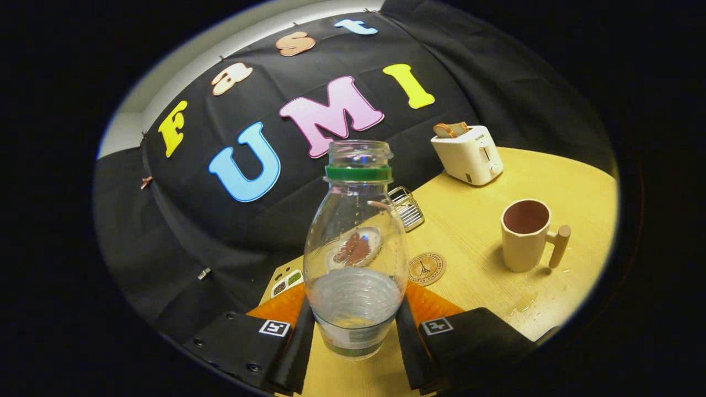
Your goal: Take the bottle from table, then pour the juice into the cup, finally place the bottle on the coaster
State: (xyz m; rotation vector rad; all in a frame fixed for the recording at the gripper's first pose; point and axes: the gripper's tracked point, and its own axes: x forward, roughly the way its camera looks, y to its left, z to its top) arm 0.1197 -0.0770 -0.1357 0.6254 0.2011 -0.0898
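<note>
A clear plastic bottle point(356, 248) with a green neck ring and no cap stands upright between my fingers, held above the table, a little liquid at its bottom. My gripper point(354, 331) is shut on its lower body, both black pads pressing its sides. Beyond the right finger a round cork coaster point(426, 268) lies on the wooden table point(485, 248). Further right stands a cream cup point(525, 234) with a wooden handle and a dark red inside. I cannot tell whether the cup holds liquid.
A cream toaster point(469, 153) with bread in its slot stands at the table's back. A small wire rack point(407, 207) sits behind the bottle. A plate point(356, 247) shows through the bottle. Drops of liquid point(524, 306) lie in front of the cup.
</note>
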